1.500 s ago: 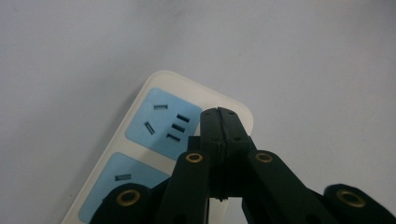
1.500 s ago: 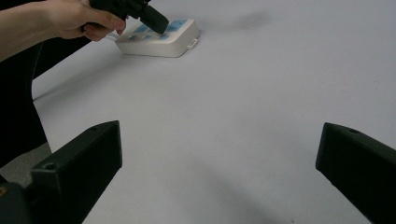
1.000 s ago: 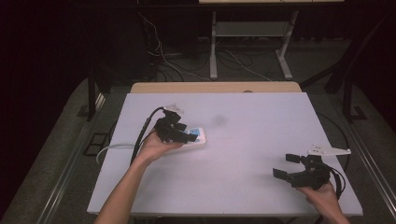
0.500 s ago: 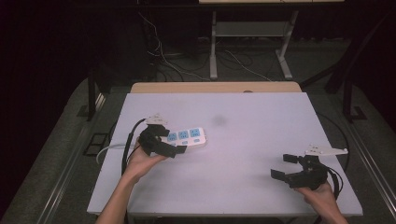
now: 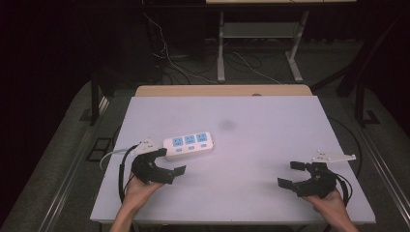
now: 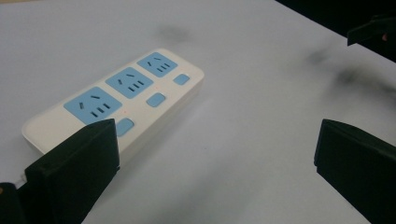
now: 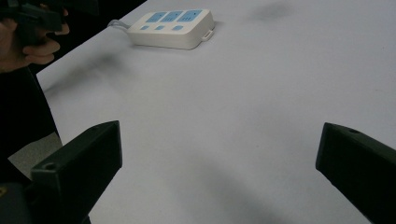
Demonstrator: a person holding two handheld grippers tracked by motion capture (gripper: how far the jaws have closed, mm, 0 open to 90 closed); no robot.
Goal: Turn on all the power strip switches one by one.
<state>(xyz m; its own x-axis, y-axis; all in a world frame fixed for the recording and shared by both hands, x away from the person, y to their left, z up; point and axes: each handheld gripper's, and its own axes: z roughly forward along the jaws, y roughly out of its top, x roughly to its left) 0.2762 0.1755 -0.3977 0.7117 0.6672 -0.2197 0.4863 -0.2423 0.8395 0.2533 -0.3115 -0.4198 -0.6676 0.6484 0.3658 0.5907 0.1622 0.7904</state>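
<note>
Pwr strip (image 5: 189,143) just beyond L hand-held gripper (image 5: 170,162)

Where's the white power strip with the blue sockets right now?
In the high view, the white power strip lies on the table's left half, just ahead of the open left gripper, untouched.

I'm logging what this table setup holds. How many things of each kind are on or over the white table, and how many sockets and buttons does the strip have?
Power strip: 1, white, lying flat on the table
Blue sockets on it: 3
Blue buttons on it: 3
Grippers: 2, left gripper and right gripper, both open
Total: 3 things (1 strip, 2 grippers)
</note>
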